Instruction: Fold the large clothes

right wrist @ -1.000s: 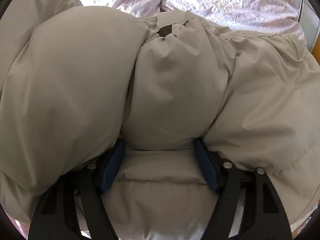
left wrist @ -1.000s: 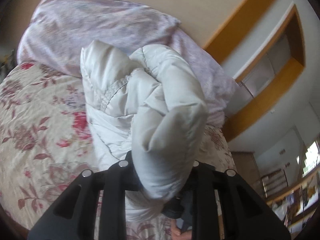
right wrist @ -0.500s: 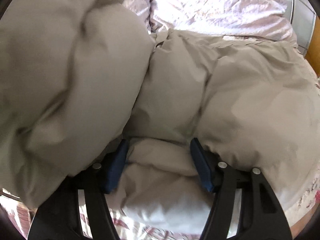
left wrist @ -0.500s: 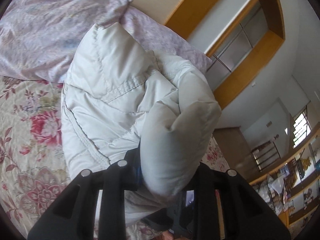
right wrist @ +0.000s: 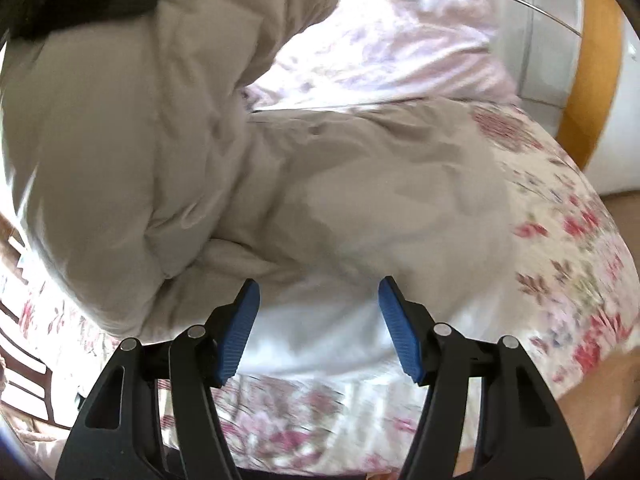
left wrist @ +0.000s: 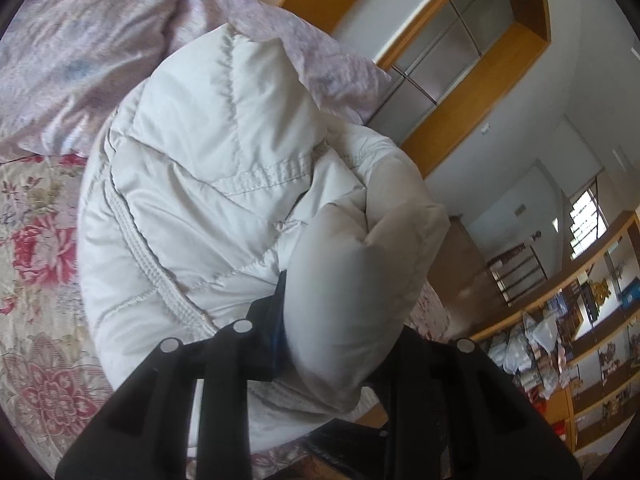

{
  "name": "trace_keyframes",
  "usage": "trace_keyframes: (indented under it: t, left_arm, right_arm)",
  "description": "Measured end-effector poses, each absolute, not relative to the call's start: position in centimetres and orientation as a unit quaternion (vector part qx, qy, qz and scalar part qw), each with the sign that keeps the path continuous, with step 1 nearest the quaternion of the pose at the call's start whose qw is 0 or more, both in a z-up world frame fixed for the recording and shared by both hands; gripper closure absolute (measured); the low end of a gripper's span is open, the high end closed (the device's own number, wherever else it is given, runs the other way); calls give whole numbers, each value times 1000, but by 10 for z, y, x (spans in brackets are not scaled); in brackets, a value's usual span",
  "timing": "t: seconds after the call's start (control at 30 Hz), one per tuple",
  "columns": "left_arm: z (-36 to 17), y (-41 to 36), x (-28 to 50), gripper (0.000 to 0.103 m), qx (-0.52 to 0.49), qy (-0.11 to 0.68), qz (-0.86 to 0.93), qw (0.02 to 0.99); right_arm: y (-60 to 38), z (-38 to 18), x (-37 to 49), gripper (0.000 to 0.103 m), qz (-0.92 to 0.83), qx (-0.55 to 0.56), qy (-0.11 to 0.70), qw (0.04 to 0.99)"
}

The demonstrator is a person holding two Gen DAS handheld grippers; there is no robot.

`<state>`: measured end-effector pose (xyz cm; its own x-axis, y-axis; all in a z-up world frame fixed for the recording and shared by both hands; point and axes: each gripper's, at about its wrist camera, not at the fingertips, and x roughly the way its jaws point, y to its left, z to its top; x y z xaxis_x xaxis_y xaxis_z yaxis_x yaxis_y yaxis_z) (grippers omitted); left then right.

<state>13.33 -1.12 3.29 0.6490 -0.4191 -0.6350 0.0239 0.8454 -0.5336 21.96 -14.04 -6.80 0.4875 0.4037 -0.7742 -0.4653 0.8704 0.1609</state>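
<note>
My left gripper (left wrist: 344, 320) is pinching a thick padded fold of the puffy jacket (left wrist: 208, 184), and I hold that roll up off the flowered bedspread (left wrist: 36, 264) so the bulk hangs from my grip instead of dragging. The pale quilted lining faces my left camera, its stitched seams plain to see, with the lilac pillows (left wrist: 80, 40) just beyond it toward the headboard. I grip this much stuffing on purpose: a thin pinch of slippery shell would likely slide out.

My right gripper (right wrist: 318, 320) stands spread, blue pads (right wrist: 240, 332) clear on both sides, nothing pressed between them. The right-hand view is blurred, so I can't say exactly how near the cloth the pads are, but they look apart from it. Below the right gripper, the rest of the jacket lies on the bedspread, a grey-beige mound whose lighter underside shows at the near edge. One big lobe of it rises at the left of this view, with a dark strap or tab (right wrist: 84, 4) near the top; what that is I can't tell.

Why like this? I judge the lifted end is being carried over the part resting on the bedspread, to lay one half on the other. The free gripper waits beside the mound, ready to take a fresh hold or steady the lower layer. The padding is springy; it may puff back open once let go.
</note>
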Motion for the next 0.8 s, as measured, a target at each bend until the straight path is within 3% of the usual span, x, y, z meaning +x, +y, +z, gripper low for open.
trace_keyframes:
  t: [0.5,0.8]
  left_arm:
    - [-1,-90,173,76,-199,474,-182,838]
    - [-4,-92,176,73,-195,490,-189,828]
  right_arm:
    - [-200,-82,228,39,177,6,467,866]
    - [-202,-87,231,38,177,11,475,862]
